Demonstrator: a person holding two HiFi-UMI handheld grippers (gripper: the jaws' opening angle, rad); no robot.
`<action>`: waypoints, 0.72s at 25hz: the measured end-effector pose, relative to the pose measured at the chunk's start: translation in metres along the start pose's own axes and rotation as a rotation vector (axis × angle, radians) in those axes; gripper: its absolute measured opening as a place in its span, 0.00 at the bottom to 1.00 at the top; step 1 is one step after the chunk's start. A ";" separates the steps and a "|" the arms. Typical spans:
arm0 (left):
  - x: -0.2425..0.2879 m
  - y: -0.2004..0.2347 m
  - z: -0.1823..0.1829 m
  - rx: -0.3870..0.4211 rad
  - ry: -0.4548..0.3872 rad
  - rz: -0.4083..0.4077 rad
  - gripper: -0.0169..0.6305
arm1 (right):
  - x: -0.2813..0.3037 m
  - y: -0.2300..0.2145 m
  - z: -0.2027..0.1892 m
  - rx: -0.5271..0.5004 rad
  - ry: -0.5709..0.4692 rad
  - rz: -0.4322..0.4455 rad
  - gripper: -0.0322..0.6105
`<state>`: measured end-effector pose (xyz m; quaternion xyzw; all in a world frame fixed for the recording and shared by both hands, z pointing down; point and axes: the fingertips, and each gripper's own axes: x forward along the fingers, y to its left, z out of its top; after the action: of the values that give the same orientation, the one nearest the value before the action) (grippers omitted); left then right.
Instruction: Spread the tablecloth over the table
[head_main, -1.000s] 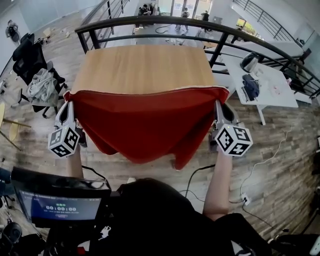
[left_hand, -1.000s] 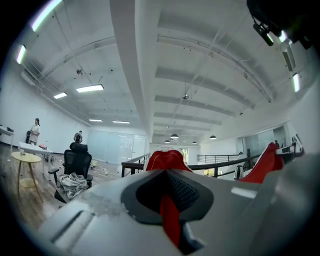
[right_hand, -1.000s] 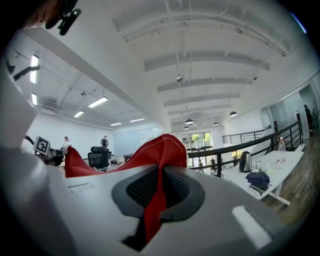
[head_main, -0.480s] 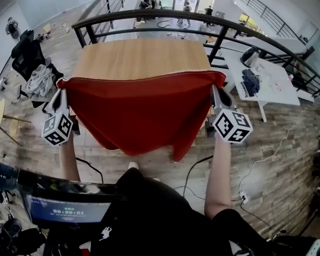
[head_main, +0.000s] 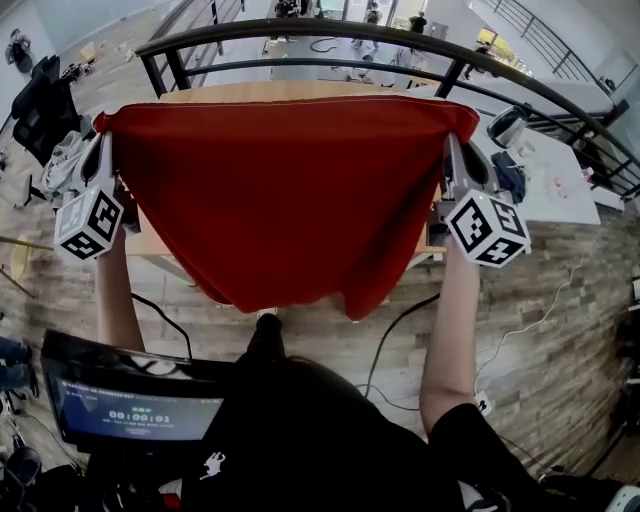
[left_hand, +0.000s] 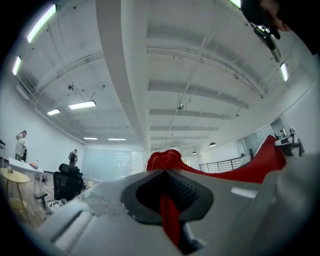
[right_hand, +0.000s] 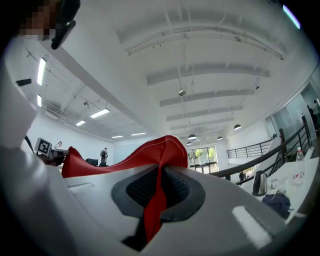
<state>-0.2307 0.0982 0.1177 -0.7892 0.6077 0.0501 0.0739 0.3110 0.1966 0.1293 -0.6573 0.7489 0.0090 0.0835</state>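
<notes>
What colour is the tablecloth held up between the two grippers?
Plain red; the tablecloth shows best in the head view.

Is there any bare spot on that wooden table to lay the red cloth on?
Yes: the strip of wooden table between the red cloth and the railing shows bare; the rest is hidden. The white desk on the right is cluttered.

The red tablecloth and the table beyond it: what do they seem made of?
The tablecloth looks like thin fabric, matte red: it hangs in soft folds and sags between its held corners. Of the table only a strip of top shows, pale tan and matte, like light wood or wood-look laminate; which, I cannot tell.
</notes>
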 end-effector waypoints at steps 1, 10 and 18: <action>0.020 0.003 0.006 0.003 -0.016 -0.011 0.05 | 0.018 -0.002 0.005 -0.006 -0.014 -0.008 0.08; 0.207 0.048 -0.015 0.026 0.005 -0.088 0.05 | 0.192 -0.025 -0.009 -0.029 0.009 -0.103 0.08; 0.334 0.075 -0.115 -0.009 0.138 -0.148 0.05 | 0.308 -0.051 -0.063 -0.036 0.103 -0.215 0.08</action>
<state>-0.2183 -0.2587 0.1699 -0.8338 0.5511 -0.0072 0.0317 0.3163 -0.1211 0.1544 -0.7348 0.6772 -0.0203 0.0337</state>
